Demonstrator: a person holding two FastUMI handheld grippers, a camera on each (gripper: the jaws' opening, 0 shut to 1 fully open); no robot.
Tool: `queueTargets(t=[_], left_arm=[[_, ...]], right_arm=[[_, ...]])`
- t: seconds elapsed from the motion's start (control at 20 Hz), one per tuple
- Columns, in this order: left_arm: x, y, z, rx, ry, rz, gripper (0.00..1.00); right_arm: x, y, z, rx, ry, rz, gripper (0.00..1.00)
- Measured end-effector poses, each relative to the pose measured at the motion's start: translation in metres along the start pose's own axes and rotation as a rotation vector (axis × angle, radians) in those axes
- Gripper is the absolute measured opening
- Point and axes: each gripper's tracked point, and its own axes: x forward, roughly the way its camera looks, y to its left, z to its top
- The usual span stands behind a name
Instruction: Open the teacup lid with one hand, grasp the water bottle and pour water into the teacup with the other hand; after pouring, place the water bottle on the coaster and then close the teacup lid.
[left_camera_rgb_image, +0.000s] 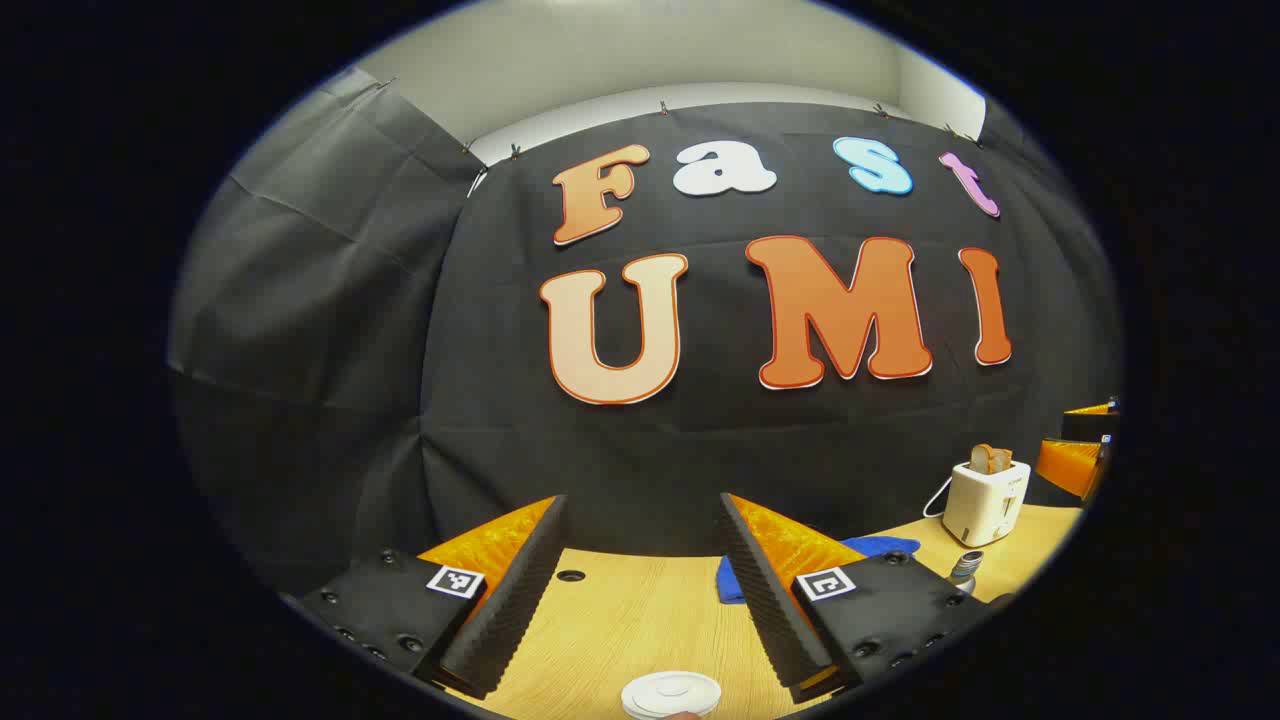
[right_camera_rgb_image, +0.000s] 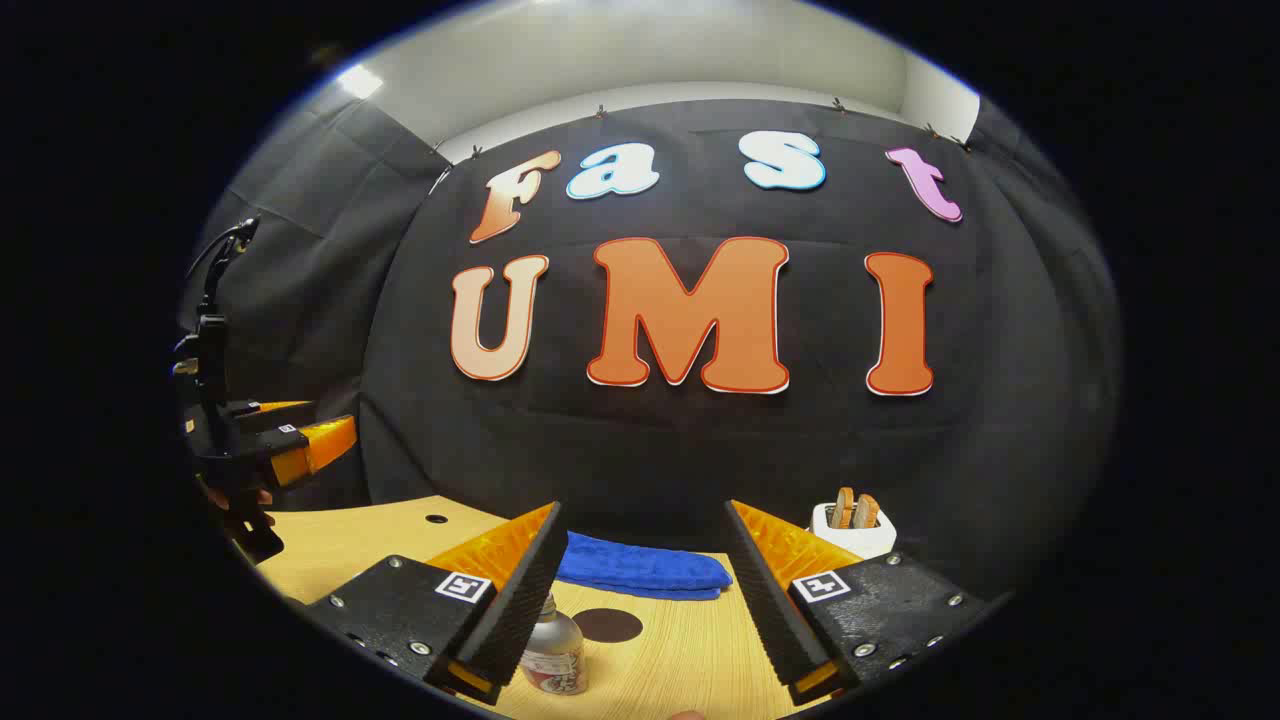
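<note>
Both cameras sit low over the table (left_camera_rgb_image: 620, 620), facing the back wall; both catch the toaster (left_camera_rgb_image: 985, 500).

Both grippers (left_camera_rgb_image: 640, 590) (right_camera_rgb_image: 640, 590): black bodies w/ screws, square tag markers, ribbed finger pads (right_camera_rgb_image: 525, 600), orange side panels

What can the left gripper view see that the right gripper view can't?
The left gripper view has the white teacup lid low between its open fingers. The right gripper view has the dark round coaster and the left hand-held gripper off at the side. Both share the wooden table, blue cloth, white toaster and water bottle.
</note>
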Motion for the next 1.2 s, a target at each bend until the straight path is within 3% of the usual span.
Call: queueTargets(t=[1.2], left_arm=[[-0.003,-0.005,-0.013,0.007,0.033,-0.017,0.98]], right_arm=[[0.001,0.002,-0.005,0.003,0.012,0.015,0.94]])
